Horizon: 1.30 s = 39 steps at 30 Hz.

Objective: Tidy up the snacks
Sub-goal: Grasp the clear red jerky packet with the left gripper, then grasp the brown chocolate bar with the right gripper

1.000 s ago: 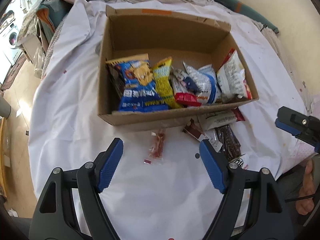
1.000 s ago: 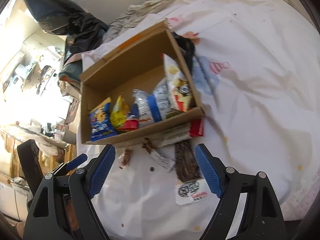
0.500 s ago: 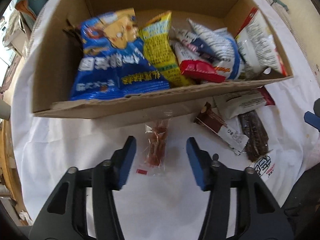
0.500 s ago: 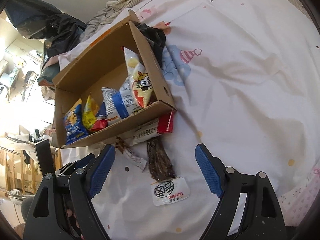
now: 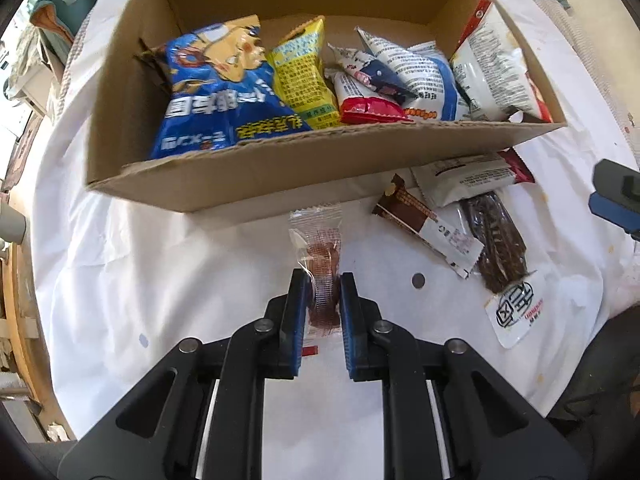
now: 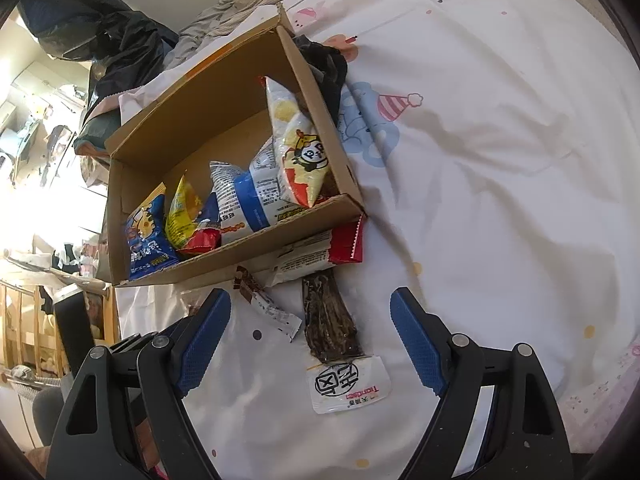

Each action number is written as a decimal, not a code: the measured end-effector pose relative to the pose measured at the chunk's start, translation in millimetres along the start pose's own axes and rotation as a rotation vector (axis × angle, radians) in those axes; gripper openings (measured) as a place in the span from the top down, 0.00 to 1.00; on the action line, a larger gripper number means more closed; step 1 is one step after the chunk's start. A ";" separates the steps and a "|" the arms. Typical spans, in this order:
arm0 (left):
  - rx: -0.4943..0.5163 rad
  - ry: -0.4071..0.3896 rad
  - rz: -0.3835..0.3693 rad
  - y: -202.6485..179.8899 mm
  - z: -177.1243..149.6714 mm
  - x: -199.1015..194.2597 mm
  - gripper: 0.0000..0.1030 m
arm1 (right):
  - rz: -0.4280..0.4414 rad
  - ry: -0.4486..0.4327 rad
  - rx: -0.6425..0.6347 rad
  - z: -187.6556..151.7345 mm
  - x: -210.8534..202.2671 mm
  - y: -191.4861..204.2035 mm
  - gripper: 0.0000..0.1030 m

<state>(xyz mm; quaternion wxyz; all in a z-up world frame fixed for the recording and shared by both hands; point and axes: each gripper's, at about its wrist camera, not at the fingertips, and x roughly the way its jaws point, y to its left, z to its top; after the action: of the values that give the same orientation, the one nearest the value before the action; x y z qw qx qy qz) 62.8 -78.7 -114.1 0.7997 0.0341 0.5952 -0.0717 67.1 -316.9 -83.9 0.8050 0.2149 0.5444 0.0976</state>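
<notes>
A cardboard box (image 5: 260, 176) holds several snack bags. In front of it, on the white sheet, lie a clear packet of red-brown snack (image 5: 320, 248), a brown chocolate bar (image 5: 424, 224), a white-and-red wrapper (image 5: 468, 176) and a dark jerky pack (image 5: 496, 248). My left gripper (image 5: 324, 284) is shut on the clear packet's near end. My right gripper (image 6: 310, 304) is open and empty, hovering over the chocolate bar (image 6: 266, 304) and the jerky pack (image 6: 330, 320). The box (image 6: 200, 268) lies just beyond it.
A white patterned sheet (image 6: 500, 160) covers the bed. Dark clothing (image 6: 328, 64) lies by the box's far right corner. A black bag (image 6: 100, 32) and room clutter lie at the left. My right gripper's tip shows at the right edge of the left wrist view (image 5: 616, 200).
My left gripper moved forward and down to the clear packet and shut on it. My right gripper drew a little closer to the snacks in front of the box, still open.
</notes>
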 end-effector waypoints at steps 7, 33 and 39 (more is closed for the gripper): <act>-0.081 -0.011 -0.040 17.6 -7.3 -38.0 0.87 | 0.006 0.022 -0.002 -2.3 5.8 5.2 0.18; -0.289 -0.038 -0.053 85.6 -9.7 -61.6 0.87 | -0.198 0.272 -0.400 -28.2 122.6 90.3 0.46; -0.272 -0.031 -0.058 79.7 -6.9 -58.4 0.87 | -0.220 0.271 -0.501 -40.3 128.1 103.2 0.84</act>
<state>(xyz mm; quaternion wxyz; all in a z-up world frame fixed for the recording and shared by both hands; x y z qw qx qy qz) 52.2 5.3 -62.7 0.8036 -0.0927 0.5877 -0.0140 87.7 -165.4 -156.8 0.7586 -0.0657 0.6259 0.1689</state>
